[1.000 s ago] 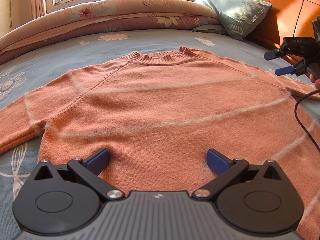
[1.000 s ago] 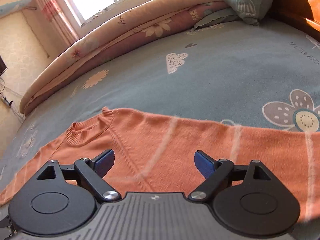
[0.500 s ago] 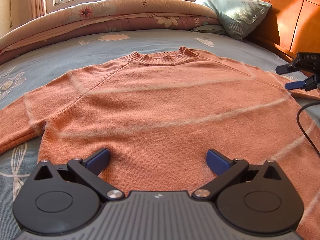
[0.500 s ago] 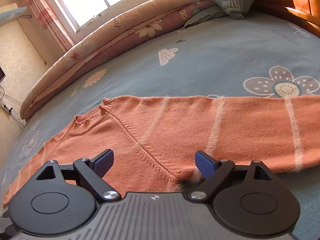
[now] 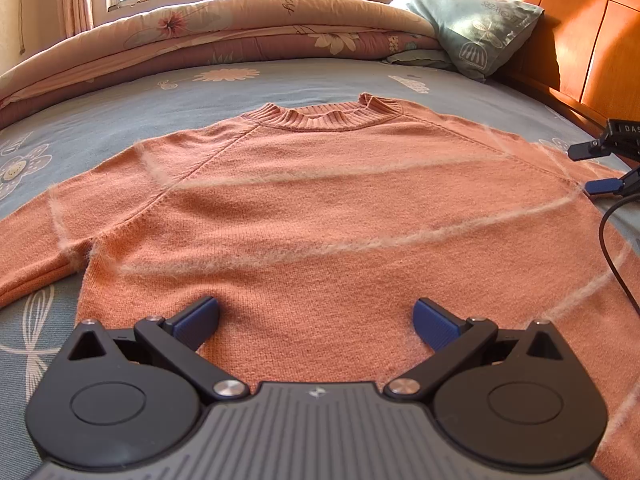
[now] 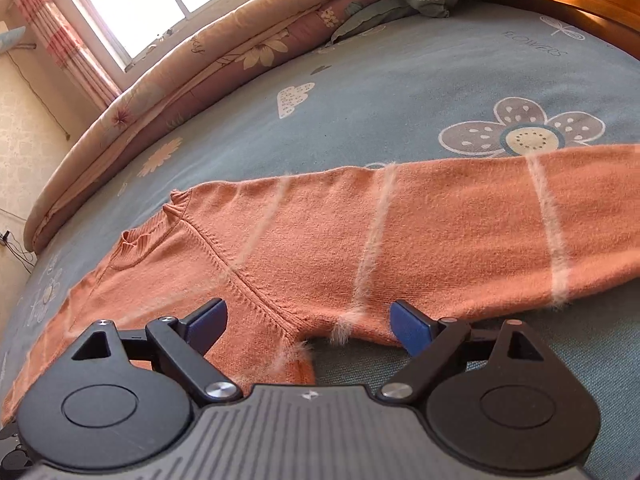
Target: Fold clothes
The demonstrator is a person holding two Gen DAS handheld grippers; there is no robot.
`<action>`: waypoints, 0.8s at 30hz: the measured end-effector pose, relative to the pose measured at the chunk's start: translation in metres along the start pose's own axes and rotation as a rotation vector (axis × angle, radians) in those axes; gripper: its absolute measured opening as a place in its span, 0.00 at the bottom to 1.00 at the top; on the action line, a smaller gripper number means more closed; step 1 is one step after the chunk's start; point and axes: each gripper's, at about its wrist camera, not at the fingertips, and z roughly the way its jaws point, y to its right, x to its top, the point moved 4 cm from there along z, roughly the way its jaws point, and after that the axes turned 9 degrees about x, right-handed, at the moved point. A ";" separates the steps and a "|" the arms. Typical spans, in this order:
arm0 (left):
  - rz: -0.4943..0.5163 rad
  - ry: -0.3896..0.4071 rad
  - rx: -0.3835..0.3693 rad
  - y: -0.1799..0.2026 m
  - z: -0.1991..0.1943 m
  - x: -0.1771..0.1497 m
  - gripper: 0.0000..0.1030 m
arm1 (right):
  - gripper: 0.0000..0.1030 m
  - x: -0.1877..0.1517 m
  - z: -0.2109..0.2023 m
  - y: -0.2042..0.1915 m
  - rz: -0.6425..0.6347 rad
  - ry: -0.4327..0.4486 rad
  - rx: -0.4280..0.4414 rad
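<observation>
An orange knitted sweater (image 5: 320, 208) with pale fuzzy stripes lies flat on the bed, collar away from me and both sleeves spread out. My left gripper (image 5: 316, 318) hovers open over its lower body, nothing between the blue pads. My right gripper (image 6: 308, 320) is open above the armpit where the right sleeve (image 6: 480, 232) joins the body (image 6: 168, 292). The same right gripper (image 5: 596, 168) shows at the right edge of the left wrist view, over the sleeve, jaws apart.
The blue flowered bedsheet (image 5: 120, 120) surrounds the sweater. A rolled quilt (image 5: 208, 36) lies along the far side under the window. A green pillow (image 5: 476, 28) leans on the wooden headboard (image 5: 580, 40) at the right. A black cable (image 5: 612, 256) trails over the sweater's right side.
My right gripper has moved down and toward the sweater's right armpit, rolling a little; the sleeve now fills more of its view. The left gripper has stayed put.
</observation>
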 end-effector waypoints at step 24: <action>-0.003 -0.002 -0.001 0.000 0.000 0.000 1.00 | 0.91 -0.115 -0.054 -0.056 -0.021 -0.082 0.030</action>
